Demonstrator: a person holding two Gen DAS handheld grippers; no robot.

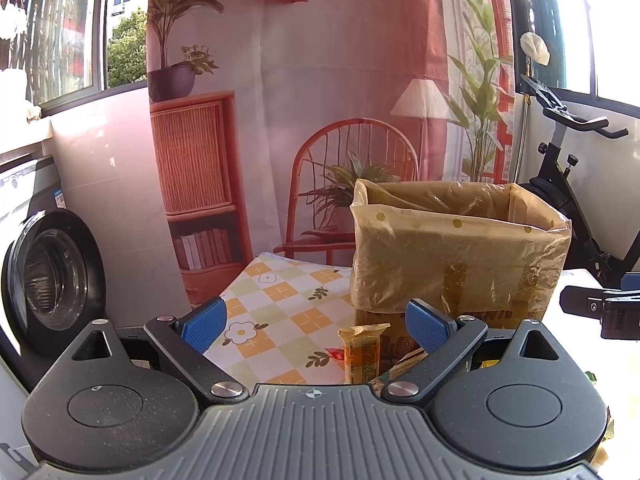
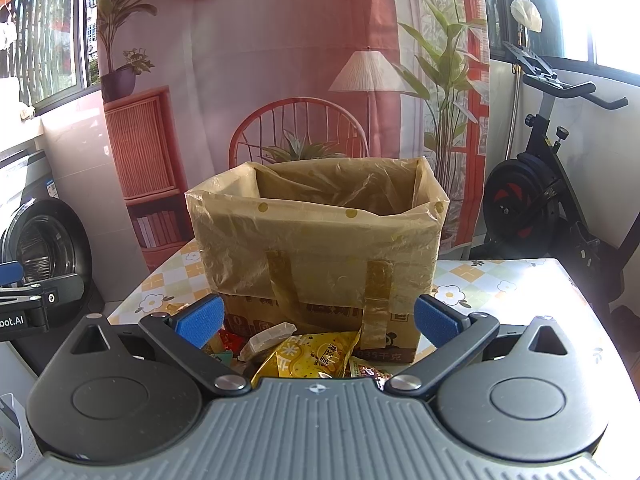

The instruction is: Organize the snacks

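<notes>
A cardboard box lined with a yellowish plastic bag (image 1: 460, 248) (image 2: 316, 240) stands open-topped on the checked tablecloth (image 1: 280, 304) (image 2: 480, 280). Snack packets lie in front of it: an orange packet (image 1: 362, 354) in the left wrist view, and a yellow packet (image 2: 312, 354) and a pale wrapped bar (image 2: 266, 338) in the right wrist view. My left gripper (image 1: 316, 324) is open, hovering just short of the orange packet. My right gripper (image 2: 318, 320) is open above the yellow packet, holding nothing. The box's inside is mostly hidden.
A washing machine (image 1: 52, 272) (image 2: 44, 244) stands on the left beyond the table edge. An exercise bike (image 2: 552, 184) (image 1: 568, 184) stands at the right. A printed backdrop (image 2: 280, 60) hangs behind the table. The right gripper's tip (image 1: 600, 304) shows at the left view's right edge.
</notes>
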